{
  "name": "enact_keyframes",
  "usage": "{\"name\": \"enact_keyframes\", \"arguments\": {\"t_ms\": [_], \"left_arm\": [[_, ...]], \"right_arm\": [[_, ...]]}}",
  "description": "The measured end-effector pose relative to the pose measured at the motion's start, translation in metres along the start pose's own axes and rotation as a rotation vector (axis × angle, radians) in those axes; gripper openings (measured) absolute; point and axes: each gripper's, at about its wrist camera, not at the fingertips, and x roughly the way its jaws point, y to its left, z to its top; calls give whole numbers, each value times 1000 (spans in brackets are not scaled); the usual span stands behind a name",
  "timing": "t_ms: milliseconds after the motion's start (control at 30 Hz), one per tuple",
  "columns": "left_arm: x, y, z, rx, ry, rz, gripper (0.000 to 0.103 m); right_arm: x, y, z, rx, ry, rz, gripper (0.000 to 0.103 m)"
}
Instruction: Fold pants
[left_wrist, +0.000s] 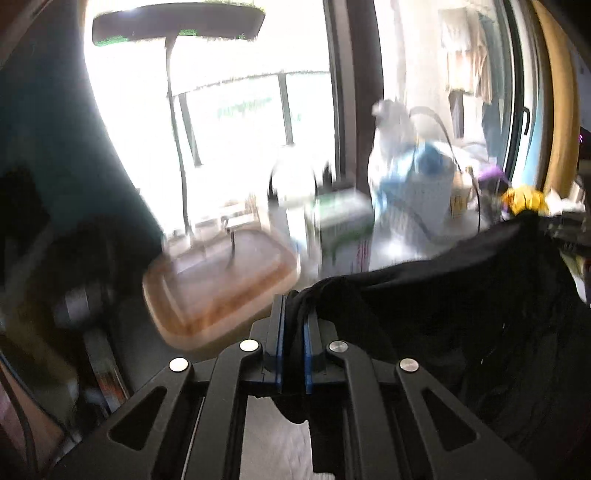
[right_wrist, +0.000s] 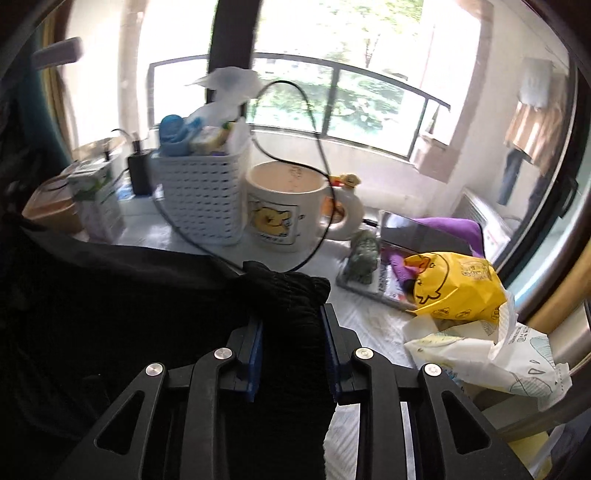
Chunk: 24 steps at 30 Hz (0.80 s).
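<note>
The black pants (left_wrist: 461, 314) hang stretched between both grippers above the table. My left gripper (left_wrist: 293, 314) is shut on a thin bunched edge of the pants, and the cloth runs off to the right. In the right wrist view the pants (right_wrist: 110, 314) spread to the left. My right gripper (right_wrist: 291, 321) is shut on a thick ribbed fold of them, which fills the gap between the blue pads (right_wrist: 255, 350). The left wrist view is blurred by motion.
A white basket (right_wrist: 203, 199), a duck mug (right_wrist: 280, 206), a black cable (right_wrist: 314, 155), a yellow bag (right_wrist: 458, 284) and a white wrapper (right_wrist: 491, 354) crowd the table by the window. A wooden tray (left_wrist: 221, 284) and a carton (left_wrist: 343, 229) stand to the left.
</note>
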Motion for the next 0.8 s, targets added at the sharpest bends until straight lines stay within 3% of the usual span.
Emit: {"name": "enact_keyframes", "arguments": {"t_ms": [133,200,267,367,467,533,567,667,733,767,800], "left_arm": [[15,-4,16,12,41,23,18],[7,-7,9,21,45,29,56],[-5,-11,-5,32,44,30,74],[-16,-15,-33,15,91,-3,77],[-10,-21,-61,19,160,-83,79],[-4,-28,-70,29,185,-115,79],[3,-31,-74,20,194,-166,79],[19,-38,-81,28,211,-176,77],[25,-43,-84,52,229,-179,43],[28,-43,-84,44,251,-176,15],[28,-40,-84,15,268,-179,9]], "right_arm": [[23,-11,-1,52,23,-68,29],[29,-18,-5,98,44,-80,31],[30,-25,-12,116,58,-70,39],[26,-29,-18,104,68,-73,61],[9,-27,-20,98,54,-52,66],[-6,-23,-21,90,32,-39,76],[-14,-20,-22,85,18,-29,83],[-37,-11,-26,74,-7,8,83],[-47,-5,-30,66,-16,22,83],[-53,-2,-34,60,-20,29,83],[-58,0,-39,54,-22,34,83]]}}
